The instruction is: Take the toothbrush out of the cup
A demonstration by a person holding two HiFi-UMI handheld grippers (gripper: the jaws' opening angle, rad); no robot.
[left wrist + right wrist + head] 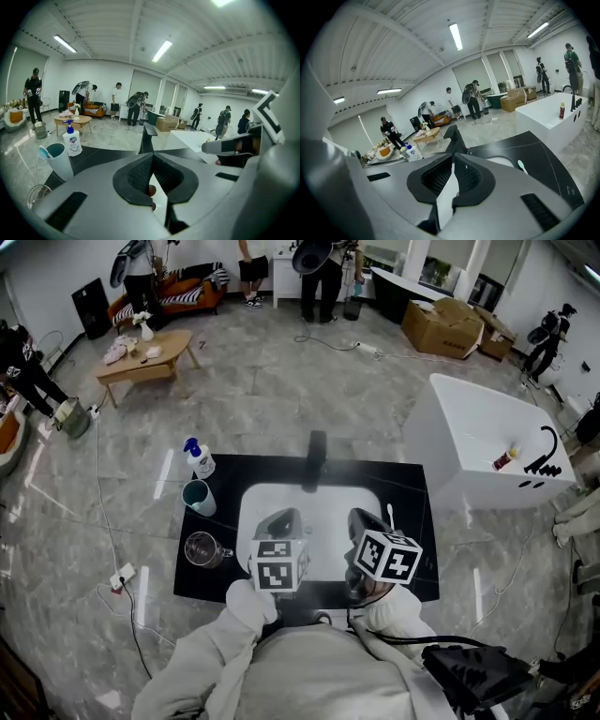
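Note:
The teal cup [199,497] stands on the black counter [412,484] left of the white sink [319,507]; in the left gripper view the cup [57,159] shows a pale blue piece at its rim. A white toothbrush [390,516] with a pale green head lies on the counter right of the sink, and also shows in the right gripper view [521,166]. My left gripper [281,521] hangs over the sink's near left, my right gripper [367,521] over its near right. The jaws of the left gripper [151,154] and of the right gripper [453,157] meet at the tips with nothing between them.
A blue-topped soap bottle [199,458] stands behind the cup, a clear glass mug [202,549] in front of it. The black faucet [316,460] rises at the sink's far edge. A white bathtub [487,442] stands to the right; several people stand farther back.

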